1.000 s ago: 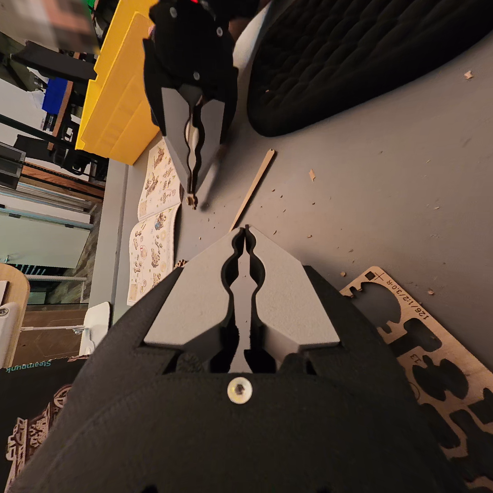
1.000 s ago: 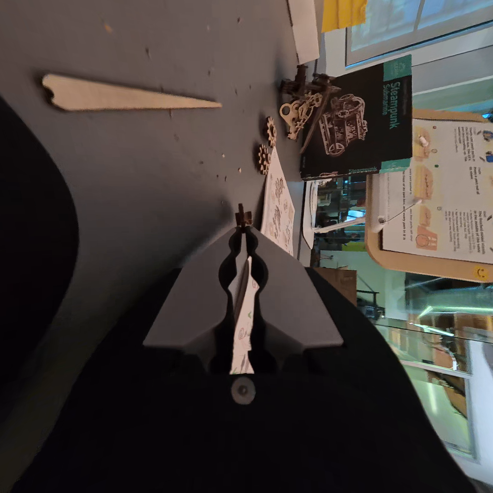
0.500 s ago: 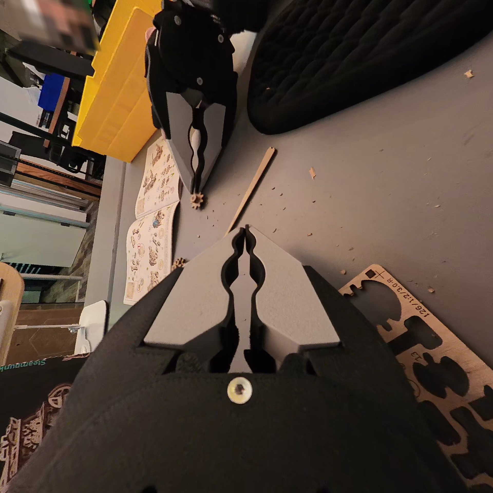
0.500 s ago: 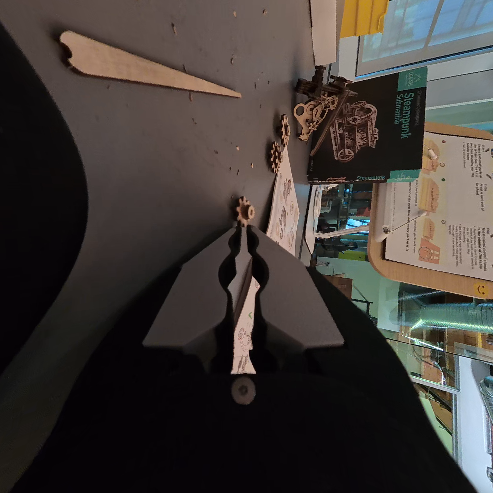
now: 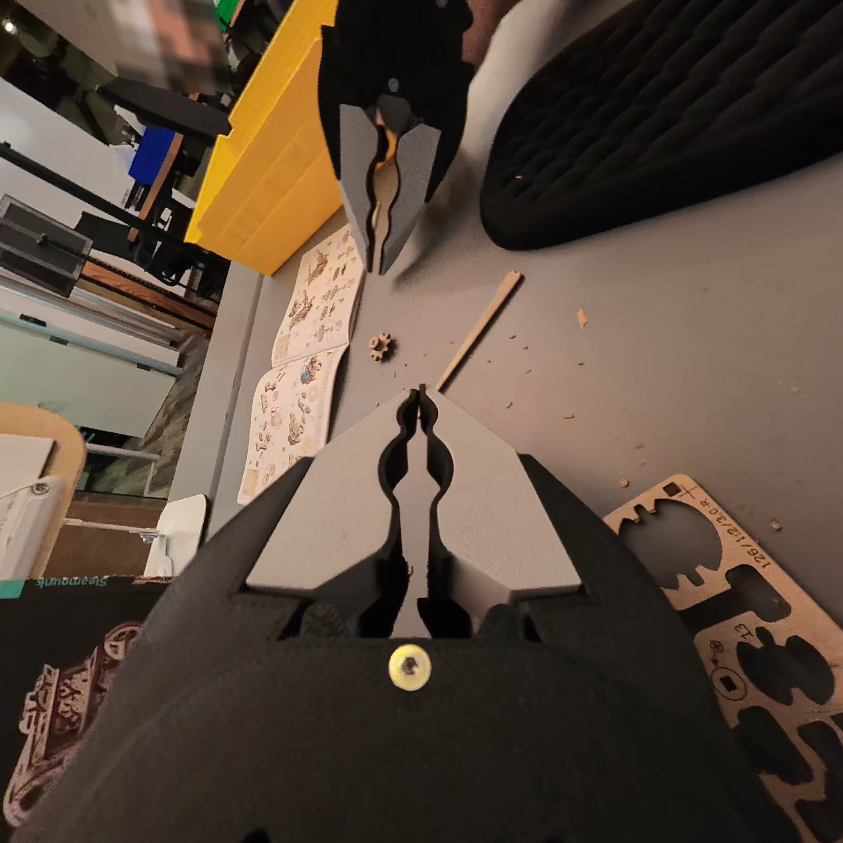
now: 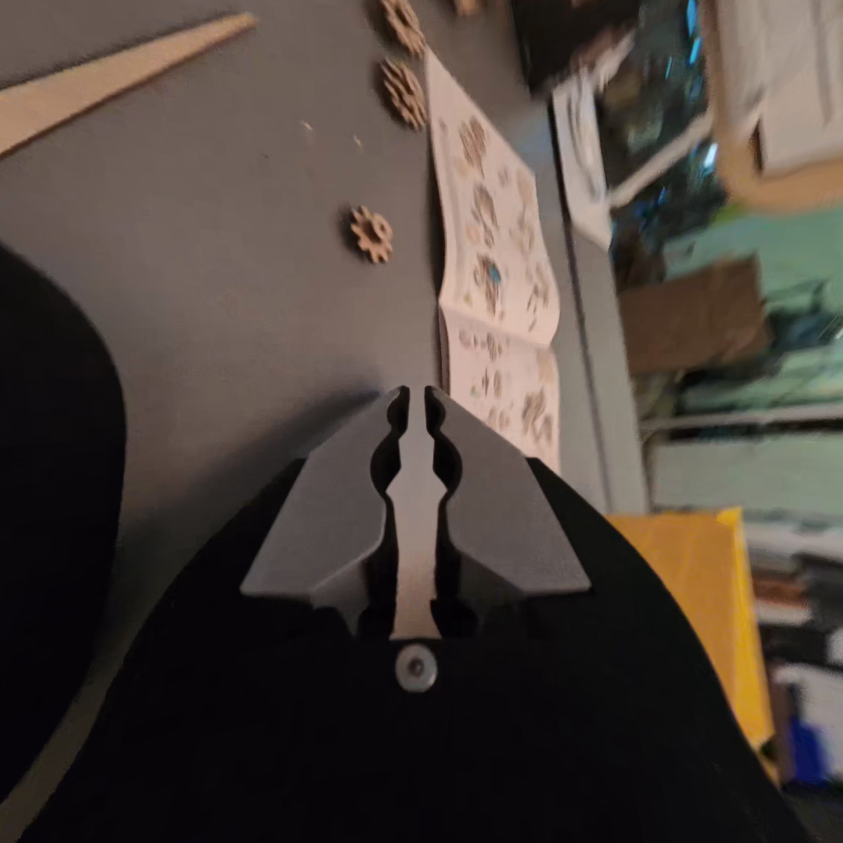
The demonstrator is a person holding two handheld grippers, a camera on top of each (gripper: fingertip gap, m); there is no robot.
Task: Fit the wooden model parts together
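**Small gear lying loose between two tools**

While both tools are hanging over the grey worktop [image 5: 661, 346], a small wooden gear [image 5: 381, 347] is lying flat on it beside the open instruction booklet [image 5: 310, 365], touched by neither. The left tool [image 5: 419, 396] is showing its fingers pressed together at the tips with nothing between them. The right tool [image 6: 413, 391], seen farther off in the left wrist view as pointing down at the worktop, is holding its tips slightly apart and gripping nothing. Printed writing is showing on a black box [image 5: 54, 675] at the lower left and on a punched-out wooden sheet [image 5: 748, 647] at the lower right; both are being cut off by the frame edge. A thin wooden strip [image 5: 479, 335] is partly hidden behind the left tool. Two more gears [image 6: 403, 91] are blurring in the right wrist view, as is the background. A yellow bin [image 5: 269, 169] and a dark quilted mat [image 5: 661, 114] are flanking the scene.
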